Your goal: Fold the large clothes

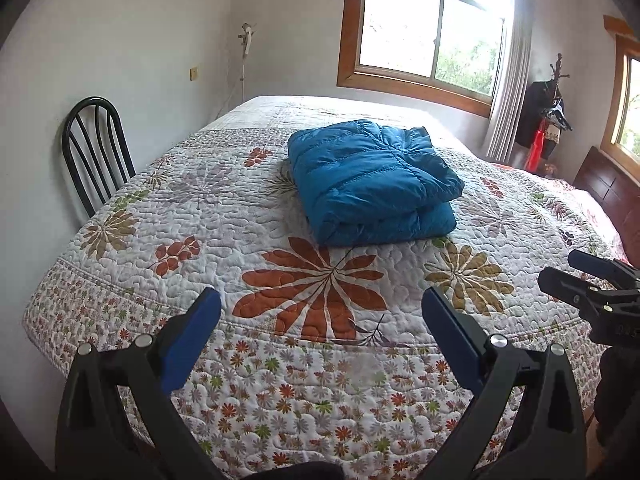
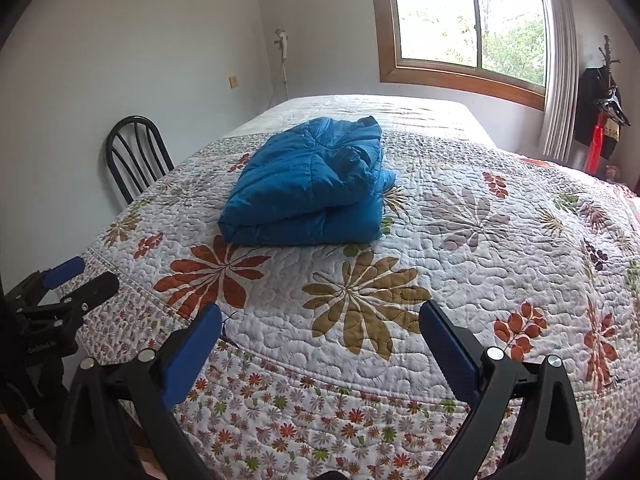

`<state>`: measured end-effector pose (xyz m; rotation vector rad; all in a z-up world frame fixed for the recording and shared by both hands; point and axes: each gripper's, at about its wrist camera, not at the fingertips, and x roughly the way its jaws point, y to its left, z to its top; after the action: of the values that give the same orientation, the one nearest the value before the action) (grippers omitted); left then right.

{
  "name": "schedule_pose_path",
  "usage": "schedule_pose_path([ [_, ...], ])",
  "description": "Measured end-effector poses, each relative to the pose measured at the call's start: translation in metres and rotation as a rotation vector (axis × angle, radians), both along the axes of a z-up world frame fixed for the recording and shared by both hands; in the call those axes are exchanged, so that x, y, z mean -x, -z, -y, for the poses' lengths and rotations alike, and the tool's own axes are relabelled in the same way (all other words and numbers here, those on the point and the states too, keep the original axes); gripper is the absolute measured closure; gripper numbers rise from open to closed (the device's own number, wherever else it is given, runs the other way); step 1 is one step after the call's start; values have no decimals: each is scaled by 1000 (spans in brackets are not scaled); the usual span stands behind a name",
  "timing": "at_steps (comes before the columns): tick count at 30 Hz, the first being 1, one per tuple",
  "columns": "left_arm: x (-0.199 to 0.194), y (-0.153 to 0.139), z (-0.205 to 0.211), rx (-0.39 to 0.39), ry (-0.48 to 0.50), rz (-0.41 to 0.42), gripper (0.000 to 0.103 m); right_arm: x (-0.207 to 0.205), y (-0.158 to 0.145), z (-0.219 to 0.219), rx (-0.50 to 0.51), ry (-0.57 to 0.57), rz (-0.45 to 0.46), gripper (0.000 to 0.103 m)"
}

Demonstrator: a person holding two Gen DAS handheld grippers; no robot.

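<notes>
A blue quilted jacket point(image 1: 372, 182) is seen folded into a compact bundle, lying on the bed point(image 1: 224, 216) toward its middle. The bundle rests flat on the floral quilt, with an upper layer doubled over a lower one; the fold edges face the cameras. In the right wrist view the jacket point(image 2: 308, 188) sits left of centre, just beyond a large rust-coloured flower print.

The left hand-held gripper point(image 1: 320, 316) is held above the near edge of the bed, well apart from the jacket. Its jaws stand wide apart and nothing is held between them; only quilt is seen in the gap. The right hand-held gripper point(image 2: 320, 328) is likewise spread wide with nothing in its grasp, also over the near edge of the bed and well short of the jacket.

Each gripper is visible to the other camera: the right one point(image 1: 588, 280) at the right margin of the left wrist view, the left one point(image 2: 76, 280) at the left margin of the right wrist view.

A black metal chair point(image 1: 96, 148) is noted against the wall beside the bed. A wood-framed window point(image 1: 428, 32) with a pale curtain point(image 1: 508, 92) is behind the bed, and a coat stand point(image 1: 548, 120) with dark and red items is in the corner.
</notes>
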<state>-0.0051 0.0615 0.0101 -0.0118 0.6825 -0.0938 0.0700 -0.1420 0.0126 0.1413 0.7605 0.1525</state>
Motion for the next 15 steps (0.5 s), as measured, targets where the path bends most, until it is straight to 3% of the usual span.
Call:
schedule_pose_path([
  [15, 8, -4, 0, -9, -3, 15, 3, 6, -2, -6, 21, -9, 3, 4],
])
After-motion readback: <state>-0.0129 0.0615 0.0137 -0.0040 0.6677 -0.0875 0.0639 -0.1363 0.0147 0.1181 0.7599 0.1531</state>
